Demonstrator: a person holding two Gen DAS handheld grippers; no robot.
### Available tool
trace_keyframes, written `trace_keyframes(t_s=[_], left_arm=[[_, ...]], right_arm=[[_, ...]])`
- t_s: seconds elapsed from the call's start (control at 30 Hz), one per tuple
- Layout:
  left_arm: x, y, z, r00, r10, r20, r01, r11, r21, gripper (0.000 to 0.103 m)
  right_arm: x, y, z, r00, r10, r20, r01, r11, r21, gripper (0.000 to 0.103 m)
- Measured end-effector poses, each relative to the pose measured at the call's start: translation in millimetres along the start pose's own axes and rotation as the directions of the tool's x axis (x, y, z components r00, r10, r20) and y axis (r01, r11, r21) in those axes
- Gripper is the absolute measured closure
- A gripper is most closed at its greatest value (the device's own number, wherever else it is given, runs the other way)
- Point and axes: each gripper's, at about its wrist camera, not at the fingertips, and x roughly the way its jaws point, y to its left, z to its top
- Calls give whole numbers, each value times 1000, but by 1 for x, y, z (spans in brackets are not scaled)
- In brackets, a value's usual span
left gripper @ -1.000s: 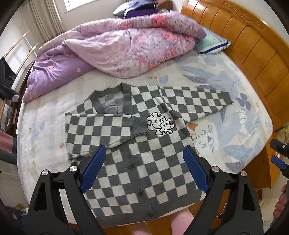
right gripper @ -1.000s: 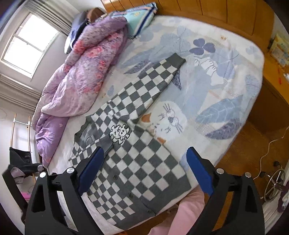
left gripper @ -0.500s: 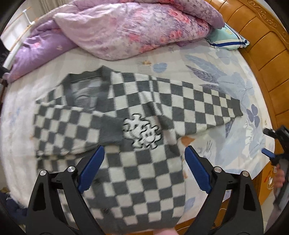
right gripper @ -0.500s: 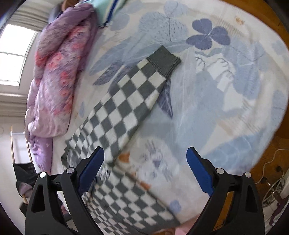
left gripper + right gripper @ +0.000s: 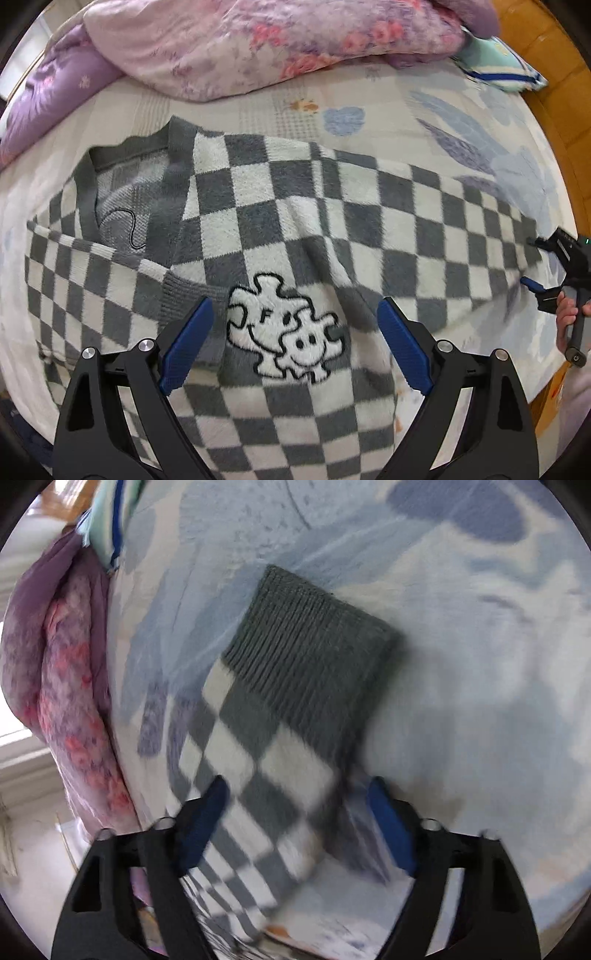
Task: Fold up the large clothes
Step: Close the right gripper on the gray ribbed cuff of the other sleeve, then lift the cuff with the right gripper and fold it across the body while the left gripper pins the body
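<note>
The checkered cardigan [image 5: 280, 236] lies flat on the bed [image 5: 258, 110], front side up, with one sleeve folded across the chest and the other sleeve stretched out toward the wooden headboard [image 5: 554, 92]. Compared with one second ago, both cameras are much closer to the knit: then the whole cardigan and the purple quilt [image 5: 240, 44] were visible, now the left wrist view is filled by the chest part with the white puzzle-shaped patch [image 5: 284, 332].

The left gripper [image 5: 295, 343] hangs over this patch with its fingers wide apart, and nothing is between them except the fabric below.

The right gripper [image 5: 295, 819] was earlier above the body of the cardigan; now it is at the end of the stretched sleeve, near the grey ribbed cuff [image 5: 314, 646]. Its fingers are closing, with the checkered sleeve lying between them, but the blue pads do not yet press it. This view is blurred.
</note>
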Motion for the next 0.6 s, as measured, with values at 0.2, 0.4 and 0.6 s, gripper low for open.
trace_keyframes(t_s=[0.2, 0.4, 0.6], left_arm=[[20, 12, 6, 999, -7, -35, 5, 998, -55, 13], [25, 9, 7, 999, -9, -38, 7, 999, -38, 13], [26, 9, 12, 999, -37, -30, 34, 997, -76, 13]], right_arm=[[-17, 7, 10, 992, -2, 127, 2, 1000, 1, 91], [5, -6, 35, 990, 120, 72, -124, 991, 51, 90], [-37, 14, 21, 981, 80, 177, -71, 996, -57, 96]])
